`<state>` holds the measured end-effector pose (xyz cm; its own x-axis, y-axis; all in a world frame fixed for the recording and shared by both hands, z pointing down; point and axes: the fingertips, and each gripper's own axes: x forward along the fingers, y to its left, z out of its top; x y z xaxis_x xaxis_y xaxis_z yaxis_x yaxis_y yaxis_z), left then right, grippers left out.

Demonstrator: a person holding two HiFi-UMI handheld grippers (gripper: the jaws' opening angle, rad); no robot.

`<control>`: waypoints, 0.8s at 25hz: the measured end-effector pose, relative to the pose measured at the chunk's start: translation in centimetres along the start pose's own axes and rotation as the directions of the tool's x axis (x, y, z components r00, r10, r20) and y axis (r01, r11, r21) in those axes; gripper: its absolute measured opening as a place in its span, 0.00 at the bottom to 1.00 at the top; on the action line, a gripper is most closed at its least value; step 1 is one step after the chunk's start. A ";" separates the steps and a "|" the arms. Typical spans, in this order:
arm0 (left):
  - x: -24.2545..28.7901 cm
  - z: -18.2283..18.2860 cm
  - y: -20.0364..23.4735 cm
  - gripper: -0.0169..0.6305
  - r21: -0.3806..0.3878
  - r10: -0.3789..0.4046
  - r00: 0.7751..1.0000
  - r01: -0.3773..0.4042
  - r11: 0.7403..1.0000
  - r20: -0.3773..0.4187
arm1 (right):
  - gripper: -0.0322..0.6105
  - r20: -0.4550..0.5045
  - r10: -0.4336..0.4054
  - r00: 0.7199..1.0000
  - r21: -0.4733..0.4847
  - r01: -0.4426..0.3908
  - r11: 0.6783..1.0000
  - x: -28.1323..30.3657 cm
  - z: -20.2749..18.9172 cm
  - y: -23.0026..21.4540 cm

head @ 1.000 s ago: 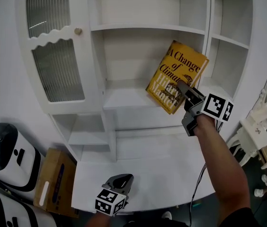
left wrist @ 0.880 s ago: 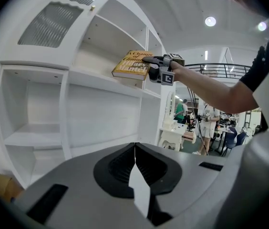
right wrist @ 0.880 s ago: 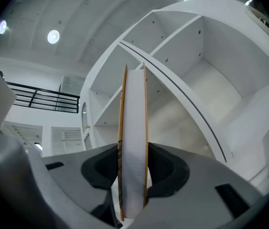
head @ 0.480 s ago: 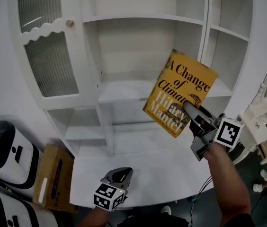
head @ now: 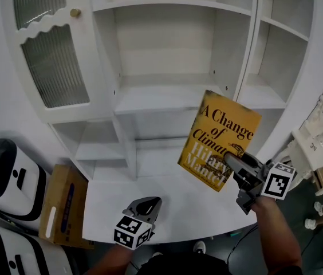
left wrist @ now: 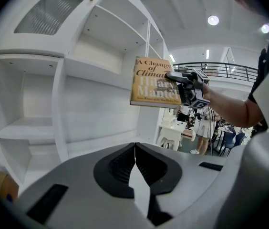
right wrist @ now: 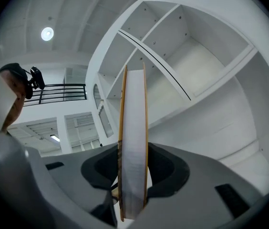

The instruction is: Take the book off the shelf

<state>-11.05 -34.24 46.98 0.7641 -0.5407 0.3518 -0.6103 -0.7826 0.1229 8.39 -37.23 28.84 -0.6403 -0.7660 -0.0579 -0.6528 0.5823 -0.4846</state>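
In the head view, the book [head: 221, 139], a yellow hardback, hangs in the air at the centre right of the frame, tilted and in front of the white shelf unit [head: 167, 96]. It touches none of the boards. The right gripper [head: 234, 164] is clamped on its lower right edge. The left gripper [head: 148, 204] sits low at the bottom centre, over the white ledge [head: 173, 188], well apart from the book.

In the left gripper view, that gripper's jaws [left wrist: 134, 149] are pressed together with nothing between them. The book [left wrist: 151, 82] shows at the upper middle, held out by the other gripper.

In the right gripper view, the book's page edge [right wrist: 133, 128] stands upright between the jaws, and both pads press on the covers. The empty shelves [right wrist: 196, 61] fill the upper right.

The step in hand appears to be carrying the book away, with the lift-off itself done. The next move likely calls for keeping the grip firm and bringing the book down to a resting place, perhaps the ledge.
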 end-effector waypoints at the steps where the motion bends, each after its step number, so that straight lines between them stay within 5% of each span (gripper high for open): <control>1: 0.1 -0.4 -0.1 0.04 -0.002 0.000 1.000 0.000 1.000 -0.006 | 0.30 -0.015 0.006 1.000 0.017 -0.006 1.000 -0.4 -1.1 -0.2; 11: 0.2 -3.9 -0.8 0.04 -0.009 0.019 1.000 -0.019 1.000 -0.023 | 0.30 -0.219 0.025 0.975 0.209 0.021 0.978 -3.4 -14.6 -4.0; 20: 0.9 -5.8 -1.1 0.04 -0.034 0.068 0.996 -0.070 0.997 -0.063 | 0.30 -0.479 0.084 0.874 0.377 0.118 0.919 -3.8 -25.7 -10.6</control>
<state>-10.93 -32.08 52.49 0.7064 -0.5721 0.4169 -0.6690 -0.7320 0.1290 7.32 -33.44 56.63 -0.8083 -0.4898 0.3267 -0.5229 0.3421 -0.7807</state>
